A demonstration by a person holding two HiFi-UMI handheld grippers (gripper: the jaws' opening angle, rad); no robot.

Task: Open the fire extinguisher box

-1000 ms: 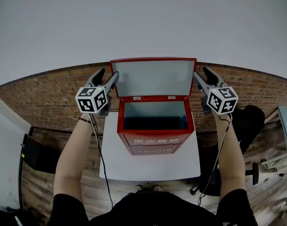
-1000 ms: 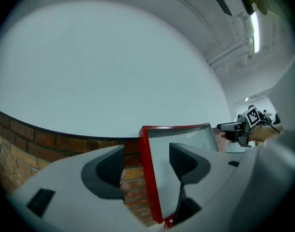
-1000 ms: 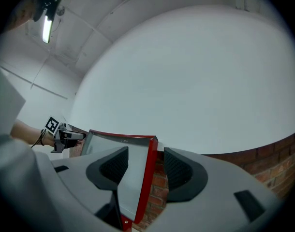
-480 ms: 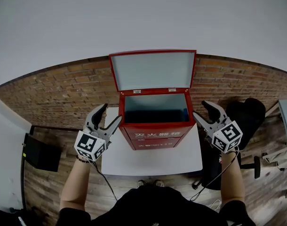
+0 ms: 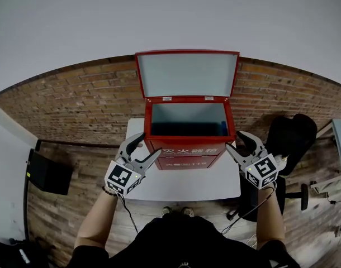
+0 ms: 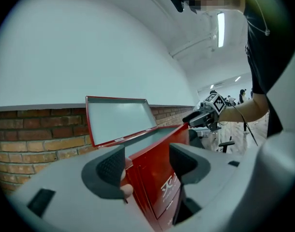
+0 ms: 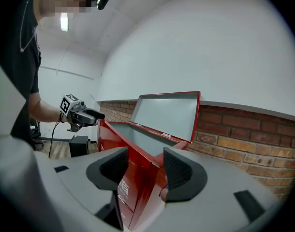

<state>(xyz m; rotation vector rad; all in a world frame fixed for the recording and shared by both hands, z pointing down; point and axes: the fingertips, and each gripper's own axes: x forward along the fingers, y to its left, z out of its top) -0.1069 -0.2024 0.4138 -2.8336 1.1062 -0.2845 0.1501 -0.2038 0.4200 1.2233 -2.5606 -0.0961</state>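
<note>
Red box (image 5: 184, 156) beside left hand-held gripper (image 5: 147, 144)

Box (image 5: 187, 149) on table (image 5: 181, 188), before wall (image 5: 75, 99)

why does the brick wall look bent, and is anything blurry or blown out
Head view: fisheye bends the brick wall into an arc; the fire extinguisher box is sharp. Left gripper view: black vignette corners, bright ceiling light. Right gripper view: same vignette and bowing.

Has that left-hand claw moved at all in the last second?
Yes. The left gripper has dropped from beside the raised lid to the front left corner of the red box.
</note>
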